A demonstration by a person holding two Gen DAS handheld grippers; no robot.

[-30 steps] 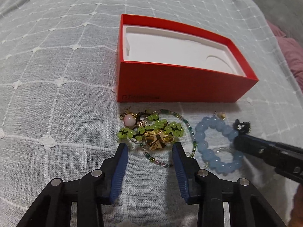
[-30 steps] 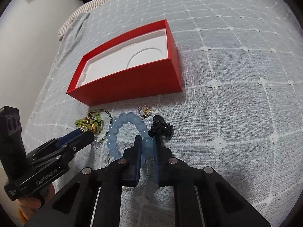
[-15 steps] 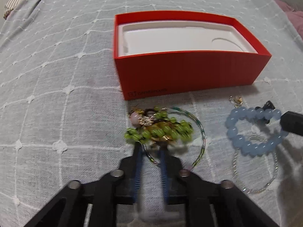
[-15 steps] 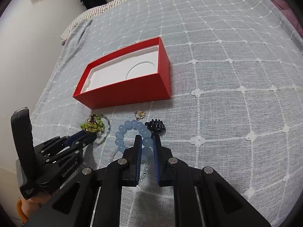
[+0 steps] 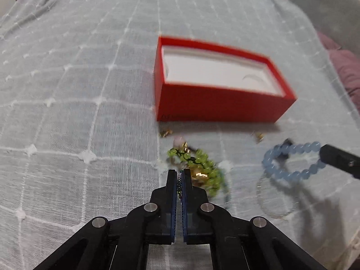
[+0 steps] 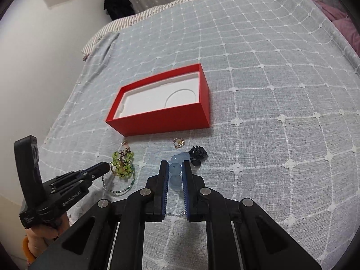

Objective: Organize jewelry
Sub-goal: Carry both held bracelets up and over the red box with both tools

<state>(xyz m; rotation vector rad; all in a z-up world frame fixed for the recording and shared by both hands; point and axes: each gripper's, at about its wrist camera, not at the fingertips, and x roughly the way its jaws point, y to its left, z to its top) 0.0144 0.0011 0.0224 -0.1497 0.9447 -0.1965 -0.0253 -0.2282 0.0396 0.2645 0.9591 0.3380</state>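
We record a green bead bracelet (image 5: 200, 168) on black cord, tangled with gold charms and a thin strand of tiny dark beads, just in front of the open red box (image 5: 222, 105) with its white moulded insert, on the grey grid-stitched bedspread (image 5: 67, 112). Our left gripper (image 5: 179, 175) is clenched on that thin beaded strand, its pads having just closed. Our right gripper (image 6: 175, 171) grasps the pale blue bead bracelet (image 5: 292, 164), round translucent beads, beside a black claw clip (image 6: 198, 154).
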